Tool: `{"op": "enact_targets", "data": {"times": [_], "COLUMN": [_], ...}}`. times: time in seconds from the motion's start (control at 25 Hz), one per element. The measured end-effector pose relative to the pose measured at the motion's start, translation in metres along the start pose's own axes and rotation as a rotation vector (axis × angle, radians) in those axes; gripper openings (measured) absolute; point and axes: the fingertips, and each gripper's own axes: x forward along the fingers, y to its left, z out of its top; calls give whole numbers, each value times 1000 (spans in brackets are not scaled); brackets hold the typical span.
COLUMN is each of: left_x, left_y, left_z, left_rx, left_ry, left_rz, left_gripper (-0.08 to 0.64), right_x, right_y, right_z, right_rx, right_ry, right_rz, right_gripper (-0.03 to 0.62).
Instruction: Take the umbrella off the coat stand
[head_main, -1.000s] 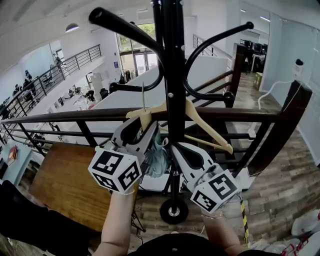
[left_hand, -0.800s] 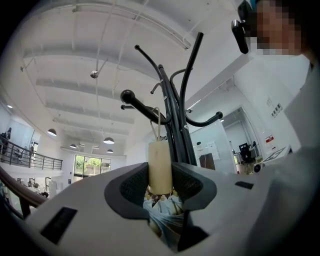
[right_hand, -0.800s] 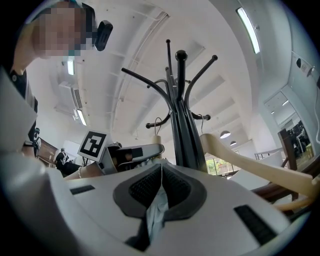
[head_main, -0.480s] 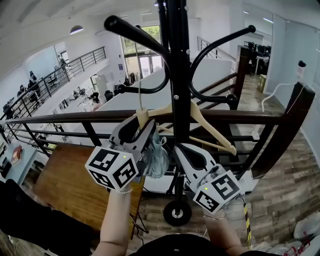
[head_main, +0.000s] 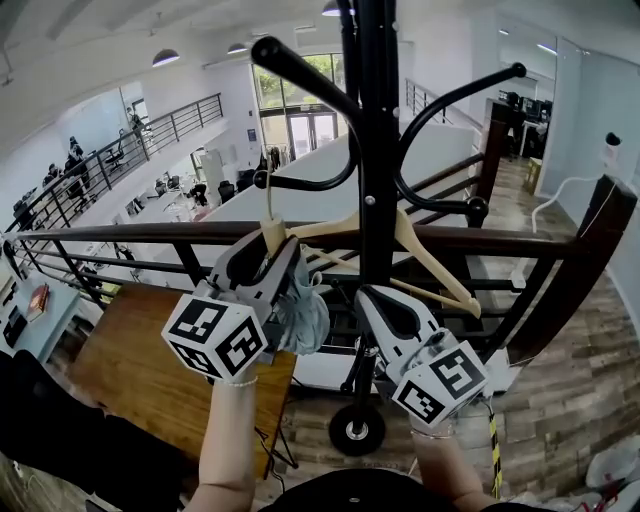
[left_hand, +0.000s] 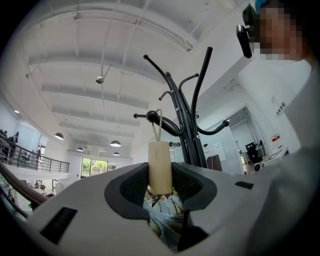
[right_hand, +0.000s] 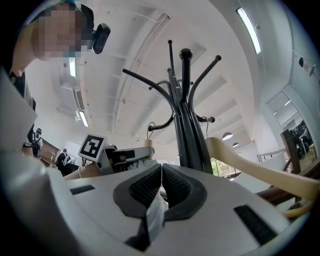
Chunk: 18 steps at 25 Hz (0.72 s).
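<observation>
Coat stand fills the middle, black pole w/ curved hooks. The umbrella is folded, pale blue cloth bunched under a cream handle, and hangs left of the pole, low on the stand. Left gripper has its jaws clamped on that handle, one pad each side. Right gripper, just right of the pole, has jaws nearly together, pinching a thin pale fabric strip, prob. the umbrella's own cloth or strap, can't say which. Smallest bit matters most: the cord loop runs from the handle top up to a hook and looks to be over it.

So, grip's done and we're at the lift-off step. Next move calls for raising the handle so the loop slackens, then sliding it out past the knob at the hook's end.

Around: dark railing right behind the stand; a wooden hanger hangs just beside the umbrella and could snag the loop.
</observation>
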Motion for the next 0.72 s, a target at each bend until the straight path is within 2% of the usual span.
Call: {"op": "enact_targets", "data": {"times": [0.48, 0.72], "left_x": [-34, -66], "left_y": [15, 12], "left_z": [-6, -16], "left_rx": [-11, -47], "left_ry": [15, 30], "left_rz": [45, 61], "left_gripper": [149, 149], "right_x": [-2, -9], "right_y": [15, 30], "right_z": [-3, -8], "right_rx": [3, 11], "right_ry": [20, 45], "right_rz": [0, -16], "right_gripper": [31, 31]}}
